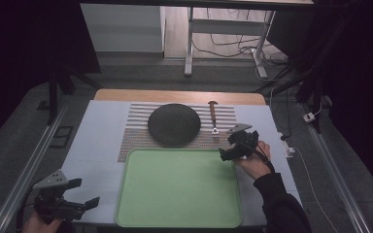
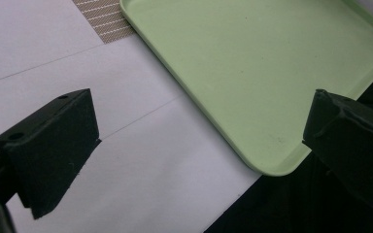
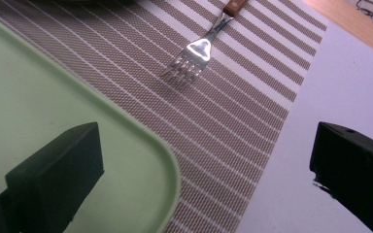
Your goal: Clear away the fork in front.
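- the work looks barely begun: the right gripper (image 1: pixel 234 145) hovers over the far right corner of the tray (image 1: pixel 141 204), jaws wide and holding nothing, aimed toward the fork (image 3: pixel 193 57).
- the fork lies untouched on the mat (image 1: pixel 136 131), tines toward the person, just right of the plate (image 1: pixel 174 124) and just beyond the tray's far edge.
- the left gripper (image 1: pixel 80 194) waits at the near left of the table (image 1: pixel 97 145), jaws wide and empty, beside the tray's near left corner.
- still to do, as i judge it: close on the fork, lift it, and set it down, probably on the tray, which holds nothing yet.
- fork: shiny metal tines and neck, reddish brown wooden handle.
- mat: woven, with brown and pale stripes, flat, rectangular.
- plate: dark, round, matte, slightly speckled.
- tray: pale green, smooth plastic by the look, rounded corners and a low raised rim.
- table: white cover, with a wooden edge at the far side.
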{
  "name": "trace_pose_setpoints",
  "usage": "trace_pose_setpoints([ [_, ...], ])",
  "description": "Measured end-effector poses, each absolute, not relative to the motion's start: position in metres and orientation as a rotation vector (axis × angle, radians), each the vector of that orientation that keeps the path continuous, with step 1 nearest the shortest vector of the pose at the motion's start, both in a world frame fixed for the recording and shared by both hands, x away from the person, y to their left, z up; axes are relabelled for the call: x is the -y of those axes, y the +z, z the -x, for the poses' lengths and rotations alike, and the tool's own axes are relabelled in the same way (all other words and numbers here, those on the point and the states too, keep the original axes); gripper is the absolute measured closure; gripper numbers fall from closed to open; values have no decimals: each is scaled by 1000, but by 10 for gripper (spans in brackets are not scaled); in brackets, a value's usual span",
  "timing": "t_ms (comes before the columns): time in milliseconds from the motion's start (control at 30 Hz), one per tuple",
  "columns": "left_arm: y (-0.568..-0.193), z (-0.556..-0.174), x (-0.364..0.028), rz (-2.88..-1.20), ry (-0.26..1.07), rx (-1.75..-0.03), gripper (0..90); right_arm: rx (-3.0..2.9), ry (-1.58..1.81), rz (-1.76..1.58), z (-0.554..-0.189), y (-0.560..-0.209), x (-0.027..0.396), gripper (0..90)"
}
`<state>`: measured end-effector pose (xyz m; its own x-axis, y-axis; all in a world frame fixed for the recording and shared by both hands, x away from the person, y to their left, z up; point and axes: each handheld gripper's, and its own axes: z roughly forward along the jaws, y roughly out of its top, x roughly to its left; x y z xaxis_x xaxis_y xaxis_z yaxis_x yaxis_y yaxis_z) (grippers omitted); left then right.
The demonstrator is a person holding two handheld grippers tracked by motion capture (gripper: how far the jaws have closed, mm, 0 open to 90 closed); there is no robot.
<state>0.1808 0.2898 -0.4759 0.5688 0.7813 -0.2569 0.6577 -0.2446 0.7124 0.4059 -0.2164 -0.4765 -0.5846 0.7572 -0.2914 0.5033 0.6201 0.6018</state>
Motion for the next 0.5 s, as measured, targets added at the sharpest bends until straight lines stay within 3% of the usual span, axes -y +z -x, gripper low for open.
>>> trace_pose_setpoints([
  [267,-476,-181,-290,-1977,187,-1154,0,-2315,536,-904,-424,-483,206,0],
  [500,-476,-181,-290,-1978,185,-1156,0,-2323,437,-768,-433,-489,192,72],
])
